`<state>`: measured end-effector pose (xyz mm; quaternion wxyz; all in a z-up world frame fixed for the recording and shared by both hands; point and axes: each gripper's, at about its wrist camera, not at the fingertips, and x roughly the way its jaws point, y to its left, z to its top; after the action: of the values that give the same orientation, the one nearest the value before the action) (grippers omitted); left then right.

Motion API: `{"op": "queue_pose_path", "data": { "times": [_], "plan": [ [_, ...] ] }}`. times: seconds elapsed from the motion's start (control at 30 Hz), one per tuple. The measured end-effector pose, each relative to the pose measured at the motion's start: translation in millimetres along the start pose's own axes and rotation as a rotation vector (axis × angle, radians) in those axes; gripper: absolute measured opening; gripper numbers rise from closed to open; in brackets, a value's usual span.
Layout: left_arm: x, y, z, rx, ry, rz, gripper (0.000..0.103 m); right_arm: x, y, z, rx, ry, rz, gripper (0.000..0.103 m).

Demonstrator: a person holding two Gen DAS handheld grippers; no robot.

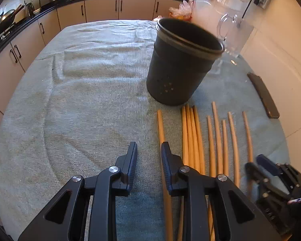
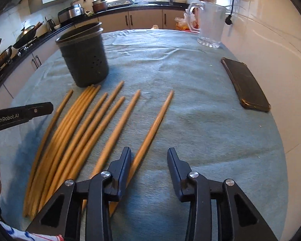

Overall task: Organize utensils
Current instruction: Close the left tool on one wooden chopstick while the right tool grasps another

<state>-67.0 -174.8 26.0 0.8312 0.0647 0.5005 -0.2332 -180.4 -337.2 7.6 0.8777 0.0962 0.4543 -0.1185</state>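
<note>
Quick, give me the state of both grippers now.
Left gripper: jaws open, holding nothing.
Right gripper: jaws open, holding nothing, above the chopsticks.

A dark grey utensil holder (image 2: 83, 57), round and open-topped with small drain holes low on its wall, stands upright. Wooden chopsticks (image 2: 86, 132) lie flat just in front of it, roughly parallel, tips toward the holder. Four are bunched side by side, nearly touching its base; one lies alone to their left, and five more fan out to the right, the outermost chopstick (image 2: 154, 124) farthest from the holder.
</note>
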Motion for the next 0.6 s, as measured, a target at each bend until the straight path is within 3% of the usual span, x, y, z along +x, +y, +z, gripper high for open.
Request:
{"op": "queue_pose_path", "data": {
  "times": [0.1,0.17,0.2,0.4,0.5,0.6],
  "plan": [
    [9.4,-2.4,3.4,0.005,0.014,-0.009,0.023,-2.8,-11.1,-2.0,0.014,0.006,-0.009,0.027],
    [10.9,-4.3,6.4,0.013,0.023,-0.01,0.013,-5.0,-18.3,-3.1,0.025,0.014,0.0,0.019],
    [11.7,-5.5,7.8,0.019,0.038,0.009,0.001,-5.2,-20.8,-2.9,0.028,0.019,0.005,0.015],
    [13.1,2.2,0.7,0.054,0.06,0.066,0.0,-9.5,-43.1,-4.4,0.083,0.074,0.075,0.015],
    [8.0,13.2,-3.3,0.038,0.071,0.066,0.0,-11.4,-50.9,-7.4,0.088,0.091,0.06,0.015],
    [-3.6,23.7,-3.8,0.001,0.051,0.005,0.0,-14.6,-55.4,-10.2,0.08,0.098,0.041,0.015]
  ]
}}
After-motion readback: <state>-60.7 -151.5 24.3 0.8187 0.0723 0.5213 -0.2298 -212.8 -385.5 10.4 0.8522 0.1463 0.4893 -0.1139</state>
